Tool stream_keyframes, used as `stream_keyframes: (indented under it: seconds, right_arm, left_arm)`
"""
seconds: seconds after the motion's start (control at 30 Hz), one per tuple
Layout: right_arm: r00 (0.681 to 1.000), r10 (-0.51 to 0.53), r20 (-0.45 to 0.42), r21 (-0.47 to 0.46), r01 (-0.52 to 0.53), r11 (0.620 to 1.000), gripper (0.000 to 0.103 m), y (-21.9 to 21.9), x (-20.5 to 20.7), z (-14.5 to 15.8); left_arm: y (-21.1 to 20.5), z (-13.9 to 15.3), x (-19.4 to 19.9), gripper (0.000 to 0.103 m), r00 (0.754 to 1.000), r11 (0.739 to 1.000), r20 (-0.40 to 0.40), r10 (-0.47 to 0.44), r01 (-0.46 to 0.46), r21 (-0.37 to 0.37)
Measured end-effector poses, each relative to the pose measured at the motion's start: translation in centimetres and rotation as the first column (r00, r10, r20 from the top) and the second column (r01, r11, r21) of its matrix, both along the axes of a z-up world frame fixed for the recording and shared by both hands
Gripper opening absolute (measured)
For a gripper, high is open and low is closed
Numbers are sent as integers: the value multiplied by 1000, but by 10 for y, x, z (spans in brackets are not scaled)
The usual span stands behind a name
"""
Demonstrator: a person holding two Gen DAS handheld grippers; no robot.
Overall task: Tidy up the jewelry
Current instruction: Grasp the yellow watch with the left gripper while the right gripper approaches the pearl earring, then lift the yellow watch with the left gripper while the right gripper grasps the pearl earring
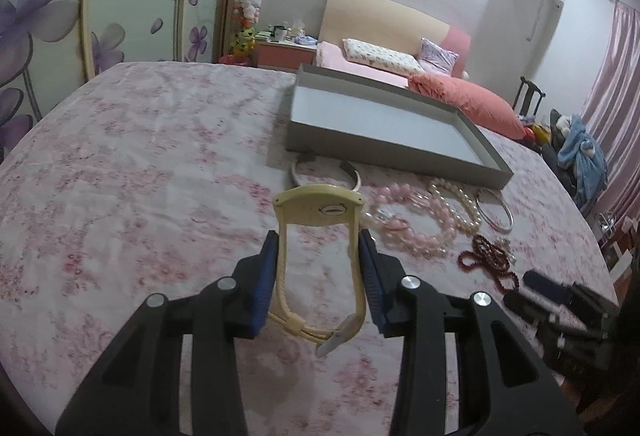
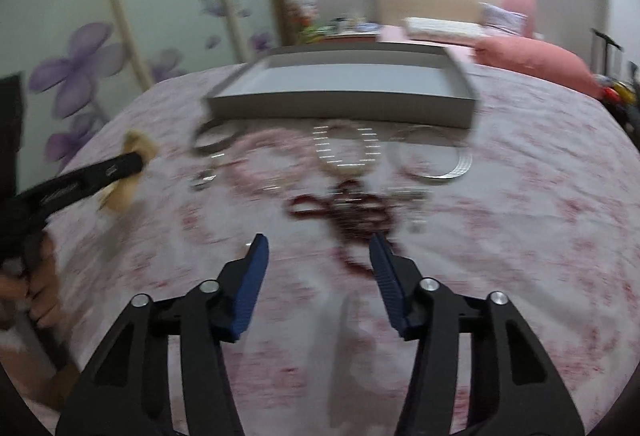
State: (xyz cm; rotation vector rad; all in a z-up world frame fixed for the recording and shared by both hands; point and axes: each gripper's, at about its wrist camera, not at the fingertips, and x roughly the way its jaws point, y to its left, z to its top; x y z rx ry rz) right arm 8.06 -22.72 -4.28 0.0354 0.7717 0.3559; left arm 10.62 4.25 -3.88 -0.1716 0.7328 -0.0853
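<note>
1. Left claw (image 1: 318, 236): closed on the cream wristwatch (image 1: 320, 212), blue pads pressing the strap loop from both sides, the watch case sticking out past the tips at centre frame, the buckle end hanging back between the fingers.
2. Right claw (image 2: 318, 240): spread wide, nothing between the pads; poised over the dark red bead string (image 2: 344, 208) at centre of its blurred view.
3. Destination, judged: the grey tray (image 1: 372, 142), upper centre-right of the left view, nothing visible inside.
4. Carry the wristwatch up and forward over the tray's near wall, high enough to clear the silver bangle (image 1: 326, 176) lying just in front of it.
5. Keep the squeeze steady; strap looks slick and springy, likely to twist out.
6. Lower to the tray floor near a corner before releasing, leaving room for the pink bead necklace (image 1: 408, 228), pearl necklace (image 1: 460, 206) and the rest on the floral-covered surface (image 1: 140, 176).
</note>
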Motion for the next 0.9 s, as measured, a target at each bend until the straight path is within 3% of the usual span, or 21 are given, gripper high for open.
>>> stream_keyframes:
  seconds: [0.27, 0.47, 0.63, 0.73, 0.9]
  right_arm:
    - [994, 95, -47, -57, -98, 994, 35, 42, 2, -10]
    - [992, 99, -73, -78, -104, 991, 25, 49, 8, -13]
    - [993, 88, -79, -86, -95, 992, 23, 49, 10, -13]
    - [994, 75, -78, -99, -82, 992, 14, 49, 11, -14]
    - [995, 66, -75, -82, -73, 994, 14, 44, 9, -14]
  left_arm:
    - [13, 4, 0, 39, 1000, 1000, 17, 17, -17, -2]
    - [15, 2, 2, 39, 1000, 1000, 12, 19, -19, -3]
    - [13, 2, 3, 39, 1000, 1000, 14, 12, -12, -2]
    - [10, 1, 3, 39, 1000, 1000, 13, 7, -7, 1]
    - [6, 3, 1, 39, 1000, 1000, 16, -1, 0, 5]
